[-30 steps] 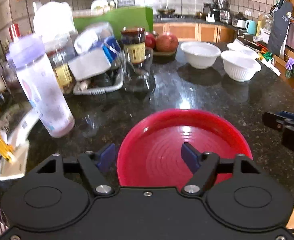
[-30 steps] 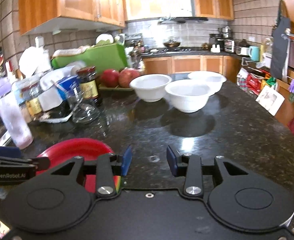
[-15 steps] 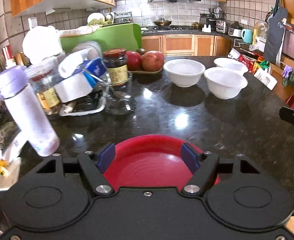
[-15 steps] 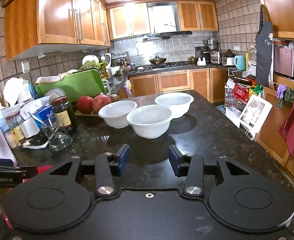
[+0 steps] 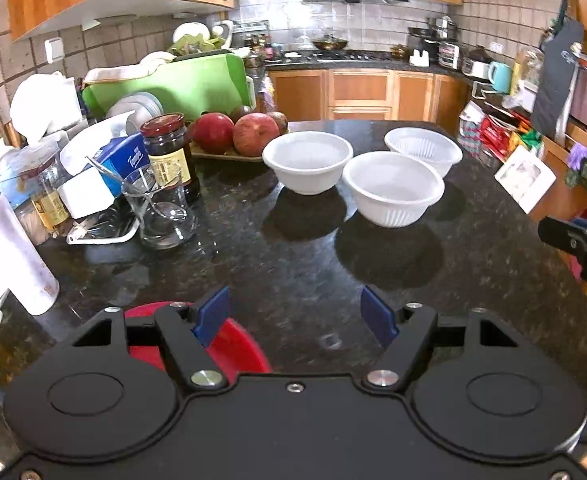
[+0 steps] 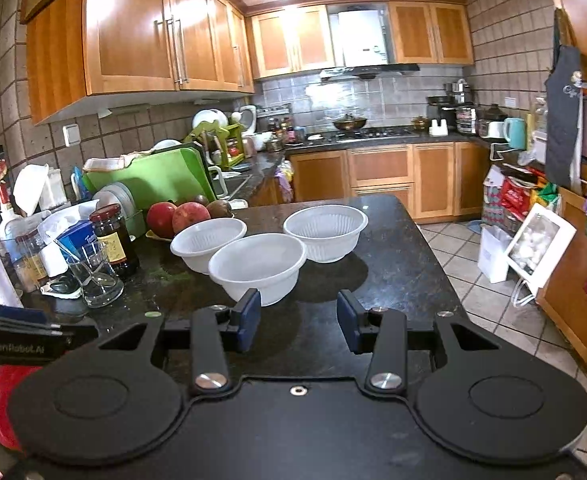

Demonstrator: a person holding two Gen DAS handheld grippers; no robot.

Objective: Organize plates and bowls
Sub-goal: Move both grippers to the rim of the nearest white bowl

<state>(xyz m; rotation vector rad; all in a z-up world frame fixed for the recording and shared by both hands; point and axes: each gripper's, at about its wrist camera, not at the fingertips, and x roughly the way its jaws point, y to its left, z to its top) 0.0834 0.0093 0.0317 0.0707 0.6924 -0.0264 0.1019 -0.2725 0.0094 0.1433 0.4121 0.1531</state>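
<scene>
While both grippers' fingers (image 5: pixel 213 314) gape empty, three white bowls (image 5: pixel 393 188) sit near a red plate (image 5: pixel 233 350).

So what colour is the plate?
Red, clearest in the left wrist view.

The tabletop (image 5: pixel 293 264) is showing black stone flecked with pale specks. Three bowls are gleaming plain white: one (image 5: pixel 307 161) beside red apples (image 5: pixel 235 132), a ribbed one (image 5: pixel 393 188), a slotted one (image 5: pixel 423 150). A red plate (image 5: pixel 233 346) is peeking out behind the black left tool (image 5: pixel 295 314) with blue pads (image 5: pixel 212 314). A green cutting board (image 5: pixel 181 84) is standing behind.
</scene>
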